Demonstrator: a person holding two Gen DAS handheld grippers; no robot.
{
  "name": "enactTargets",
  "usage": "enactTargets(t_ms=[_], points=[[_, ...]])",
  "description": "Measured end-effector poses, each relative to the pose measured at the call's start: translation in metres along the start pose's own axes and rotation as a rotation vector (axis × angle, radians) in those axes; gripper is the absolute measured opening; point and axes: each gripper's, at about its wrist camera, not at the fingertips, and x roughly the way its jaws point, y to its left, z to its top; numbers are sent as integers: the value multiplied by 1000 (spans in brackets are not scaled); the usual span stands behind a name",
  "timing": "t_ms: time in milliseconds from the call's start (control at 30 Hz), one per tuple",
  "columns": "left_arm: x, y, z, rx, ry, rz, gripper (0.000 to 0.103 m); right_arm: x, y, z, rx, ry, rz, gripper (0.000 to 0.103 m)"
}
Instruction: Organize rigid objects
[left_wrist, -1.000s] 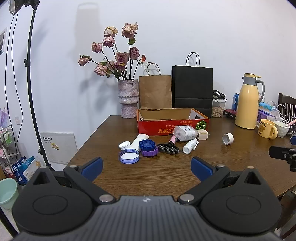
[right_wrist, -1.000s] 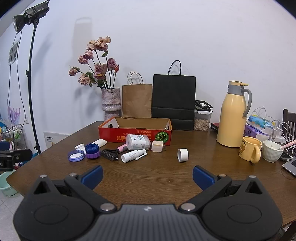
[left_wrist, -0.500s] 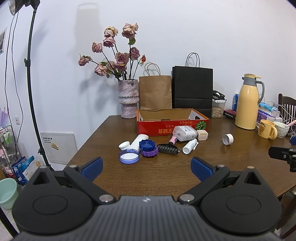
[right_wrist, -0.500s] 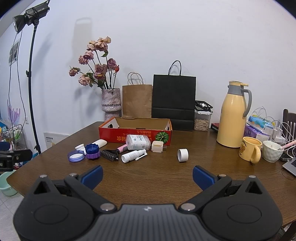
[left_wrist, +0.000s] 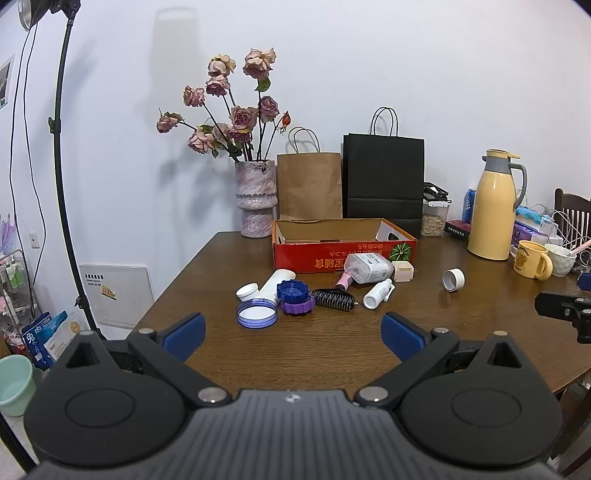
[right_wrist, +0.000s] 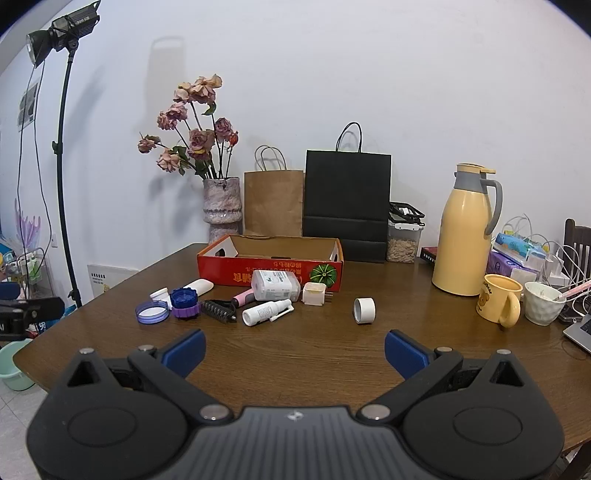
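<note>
A red cardboard box (left_wrist: 343, 254) (right_wrist: 271, 266) stands open at the table's back. In front of it lie small items: a clear purple lid (left_wrist: 256, 314) (right_wrist: 152, 312), a blue cap on a purple ring (left_wrist: 293, 293) (right_wrist: 183, 301), a white tube (left_wrist: 275, 282), a black brush with a pink handle (left_wrist: 332, 297) (right_wrist: 219, 310), a clear bottle (left_wrist: 365, 267) (right_wrist: 275, 284), a white spray bottle (left_wrist: 376, 293) (right_wrist: 266, 312), a cream cube (right_wrist: 314, 293) and a white tape roll (left_wrist: 453, 279) (right_wrist: 364, 311). My left gripper (left_wrist: 293, 332) and right gripper (right_wrist: 295, 350) hover open over the near table edge, short of everything.
A vase of dried roses (left_wrist: 256, 199), a brown bag (left_wrist: 308, 184) and a black bag (left_wrist: 384, 181) line the wall. A yellow thermos (right_wrist: 465, 236), yellow mug (right_wrist: 500, 301), white cup (right_wrist: 543, 302) and cables crowd the right. A light stand (left_wrist: 61, 147) rises left of the table.
</note>
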Motion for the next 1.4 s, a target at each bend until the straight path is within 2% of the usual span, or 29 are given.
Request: enactTargets(t_ms=[1067, 1400], points=[[0, -3, 6, -7, 1, 2, 103, 0, -3, 8, 6, -2, 1, 103], [28, 3, 9, -24, 19, 5, 103, 25, -8, 6, 13, 18, 1, 103]])
